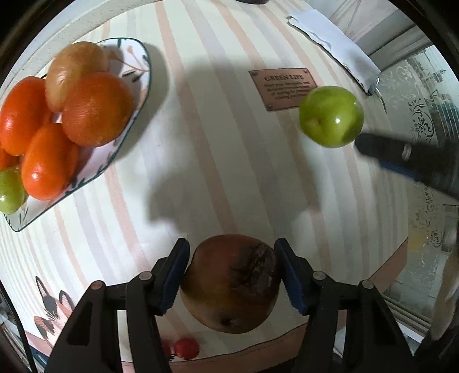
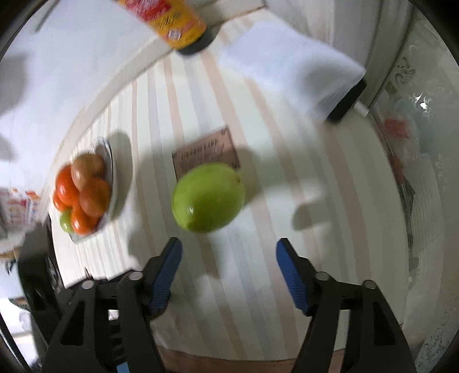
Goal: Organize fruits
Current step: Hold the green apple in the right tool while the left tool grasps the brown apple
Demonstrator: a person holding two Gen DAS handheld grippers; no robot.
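Note:
My left gripper (image 1: 231, 247) points down at the striped tablecloth and is shut on a brown, wrinkled fruit (image 1: 229, 287), its blue pads pressing on both sides. At the left, a white patterned plate (image 1: 139, 54) holds several orange and red fruits, a brownish one and a small green one (image 1: 10, 190). A green round fruit (image 1: 331, 116) lies on the cloth at the right, with one dark finger (image 1: 401, 155) of my right gripper beside it. In the right wrist view my right gripper (image 2: 228, 244) stands open and empty, just short of the green fruit (image 2: 208, 198). The plate (image 2: 110, 160) is to its left.
A brown plaque (image 1: 282, 89) with lettering lies on the cloth near the green fruit. A white folded sheet (image 1: 332, 43) covers a dark phone (image 2: 348, 103) at the far right. A yellow-labelled bottle (image 2: 169, 20) stands at the back. A small red tomato (image 1: 186, 347) sits near the table's front edge.

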